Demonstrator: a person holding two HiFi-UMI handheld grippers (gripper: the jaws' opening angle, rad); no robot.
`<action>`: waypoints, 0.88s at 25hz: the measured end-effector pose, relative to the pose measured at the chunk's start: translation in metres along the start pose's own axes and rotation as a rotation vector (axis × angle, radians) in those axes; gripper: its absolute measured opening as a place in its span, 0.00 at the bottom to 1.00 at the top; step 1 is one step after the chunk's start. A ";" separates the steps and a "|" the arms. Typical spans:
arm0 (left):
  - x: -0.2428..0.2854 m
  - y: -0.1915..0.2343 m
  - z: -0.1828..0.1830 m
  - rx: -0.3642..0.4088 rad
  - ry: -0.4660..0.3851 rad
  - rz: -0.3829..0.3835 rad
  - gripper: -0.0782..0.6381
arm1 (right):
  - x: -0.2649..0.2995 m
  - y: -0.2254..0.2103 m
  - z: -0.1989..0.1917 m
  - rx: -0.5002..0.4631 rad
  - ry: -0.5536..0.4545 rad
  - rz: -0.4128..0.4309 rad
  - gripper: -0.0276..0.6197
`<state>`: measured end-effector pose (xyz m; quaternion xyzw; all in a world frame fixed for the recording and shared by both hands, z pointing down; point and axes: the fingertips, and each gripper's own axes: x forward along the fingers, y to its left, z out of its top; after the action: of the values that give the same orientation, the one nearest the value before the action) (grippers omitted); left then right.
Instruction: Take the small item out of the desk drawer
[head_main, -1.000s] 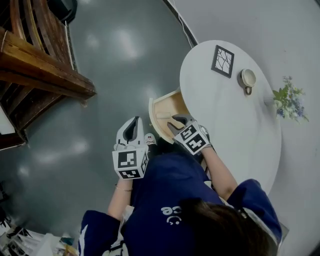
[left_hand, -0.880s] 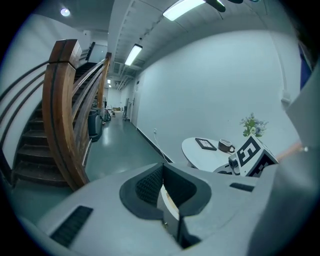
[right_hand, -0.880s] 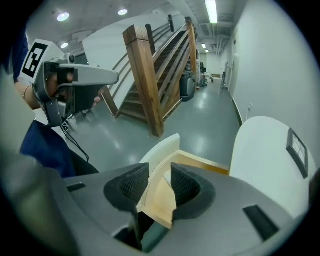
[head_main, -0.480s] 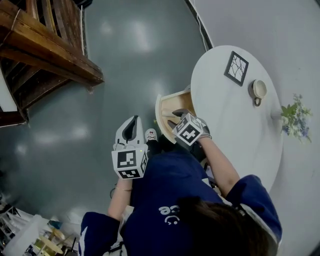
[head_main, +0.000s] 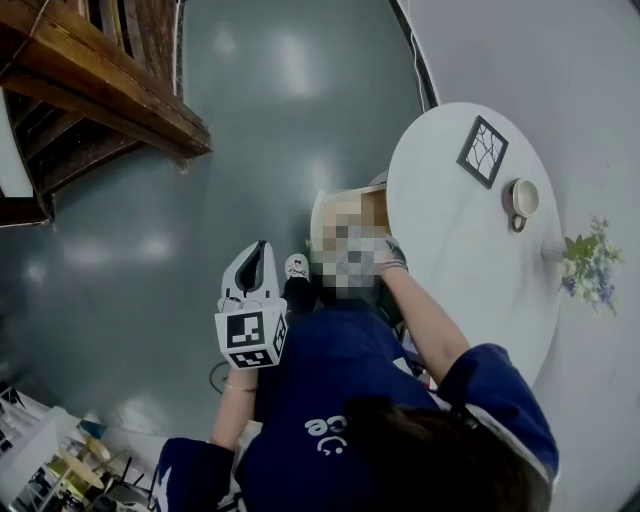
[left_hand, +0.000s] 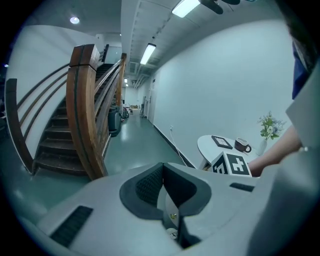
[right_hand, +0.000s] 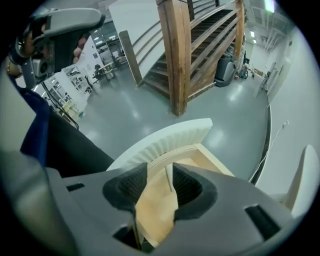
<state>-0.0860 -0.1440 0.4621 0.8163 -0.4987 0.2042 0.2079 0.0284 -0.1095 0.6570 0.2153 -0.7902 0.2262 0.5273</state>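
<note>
The wooden staircase (head_main: 100, 90) stands far left, well apart from the work. The left gripper (head_main: 258, 250) hovers over the grey floor (head_main: 260, 130), its jaws together with nothing in them. Just right of it the open drawer (head_main: 345, 200) juts from under the round surface (head_main: 470, 270), which carries a picture frame (head_main: 483, 152), a cup (head_main: 522, 198) and flowers (head_main: 590, 265). The head view hides the right gripper (right_hand: 160, 167). Its own view shows the jaws apart, having just been opening, with only the drawer's bare wood between them. The small item is perhaps hidden lower down; no view shows it.
</note>
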 end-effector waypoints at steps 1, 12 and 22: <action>-0.001 0.002 -0.002 -0.005 0.006 0.011 0.12 | 0.004 0.001 -0.001 -0.007 0.010 0.008 0.30; -0.010 0.021 -0.011 -0.046 0.034 0.091 0.12 | 0.037 -0.008 -0.009 -0.089 0.113 0.037 0.30; -0.010 0.025 -0.016 -0.059 0.057 0.098 0.12 | 0.061 -0.012 -0.017 -0.174 0.203 0.062 0.32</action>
<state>-0.1150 -0.1385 0.4733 0.7784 -0.5376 0.2225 0.2359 0.0260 -0.1154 0.7214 0.1205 -0.7557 0.1936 0.6140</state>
